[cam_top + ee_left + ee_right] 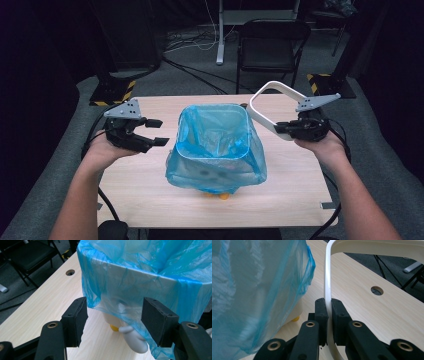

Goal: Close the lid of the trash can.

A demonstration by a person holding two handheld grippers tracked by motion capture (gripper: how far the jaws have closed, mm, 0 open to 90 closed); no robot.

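Right gripper [289, 129] clamps the white bin ring [270, 102], held above the table [150, 200]. Left gripper [157, 132] jaws apart, empty, beside the blue-bagged bin [215, 150].

No readable text, label, brand, number or sign on anything

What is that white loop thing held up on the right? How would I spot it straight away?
Start at the wooden table and the bin lined with a blue bag at its middle. Just right of the bin, the right tool pinches a white rounded-rectangle ring by one edge, lifted clear of the tabletop. It is the one stiff, hollow white frame there.
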